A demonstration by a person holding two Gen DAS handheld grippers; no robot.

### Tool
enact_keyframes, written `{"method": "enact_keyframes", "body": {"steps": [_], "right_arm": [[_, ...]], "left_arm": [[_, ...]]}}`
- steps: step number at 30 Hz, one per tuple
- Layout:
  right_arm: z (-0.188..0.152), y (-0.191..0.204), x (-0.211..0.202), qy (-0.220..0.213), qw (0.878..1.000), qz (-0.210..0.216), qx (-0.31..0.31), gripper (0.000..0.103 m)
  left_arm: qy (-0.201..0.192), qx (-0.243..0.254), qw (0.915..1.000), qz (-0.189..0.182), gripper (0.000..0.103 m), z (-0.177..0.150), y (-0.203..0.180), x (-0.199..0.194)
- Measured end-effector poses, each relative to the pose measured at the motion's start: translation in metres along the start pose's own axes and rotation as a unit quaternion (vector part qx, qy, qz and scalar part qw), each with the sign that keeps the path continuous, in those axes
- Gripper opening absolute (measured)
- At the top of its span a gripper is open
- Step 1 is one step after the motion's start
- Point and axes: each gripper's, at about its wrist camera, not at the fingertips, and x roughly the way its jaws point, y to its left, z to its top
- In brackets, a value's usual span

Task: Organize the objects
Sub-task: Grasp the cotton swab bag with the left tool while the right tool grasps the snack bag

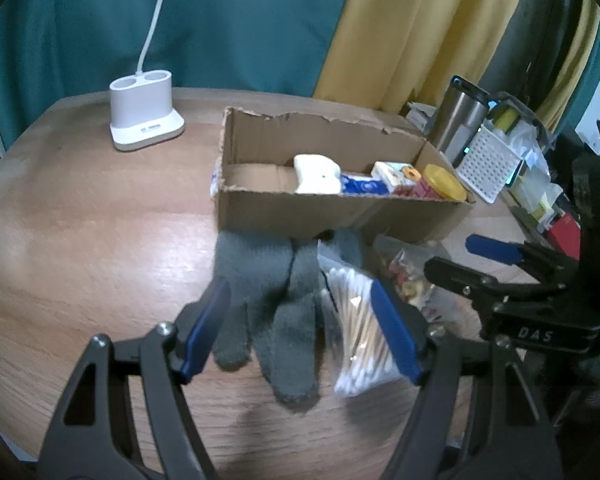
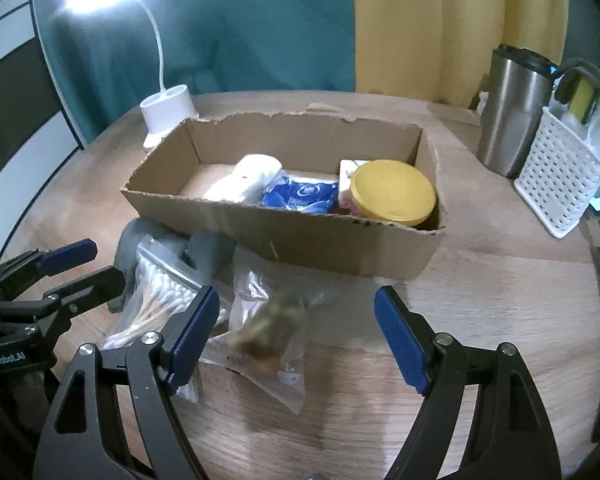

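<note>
A pair of grey knit gloves (image 1: 268,280) lies on the wooden table in front of a torn cardboard box (image 1: 340,212). My left gripper (image 1: 300,286) hovers open over the gloves, its pads apart from them. A clear bag of cotton swabs (image 1: 356,320) partly covers the gloves on the right. My right gripper (image 2: 296,294) stands open above a clear snack bag (image 2: 268,320), gripping nothing. The box (image 2: 300,236) holds a white object (image 2: 248,178), a blue packet (image 2: 300,194) and a yellow-lidded jar (image 2: 392,192). Each gripper shows in the other's view: right gripper (image 1: 450,254), left gripper (image 2: 106,262).
A white lamp base (image 1: 144,120) stands at the back left. To the right of the box are a steel tumbler (image 2: 512,116) and a white perforated basket (image 2: 556,184) with clutter. Teal and yellow curtains hang behind the table.
</note>
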Motion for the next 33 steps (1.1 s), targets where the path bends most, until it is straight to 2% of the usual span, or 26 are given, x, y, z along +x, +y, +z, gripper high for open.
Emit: {"method": "enact_keyframes", "body": {"steps": [12, 15, 19, 28, 33], "right_arm": [[-0.005, 0.001, 0.021, 0.026, 1.000, 0.008, -0.004, 0.082], [-0.011, -0.004, 0.028, 0.043, 0.999, 0.020, 0.004, 0.076], [-0.017, -0.009, 0.030, 0.051, 0.998, 0.019, 0.006, 0.060], [-0.028, -0.027, 0.023, 0.044, 0.999, 0.026, 0.012, 0.057], [-0.033, -0.041, 0.016, 0.038, 0.999, 0.025, 0.023, 0.057]], "left_arm": [[0.007, 0.013, 0.9999, 0.005, 0.074, -0.002, -0.012, 0.006], [0.012, 0.021, 0.9997, 0.003, 0.074, -0.004, -0.020, 0.009], [0.015, 0.032, 0.9994, 0.003, 0.074, -0.006, -0.030, 0.011], [0.035, 0.059, 0.9977, 0.005, 0.074, -0.013, -0.054, 0.023], [0.054, 0.080, 0.9951, 0.021, 0.074, -0.020, -0.065, 0.035]]}}
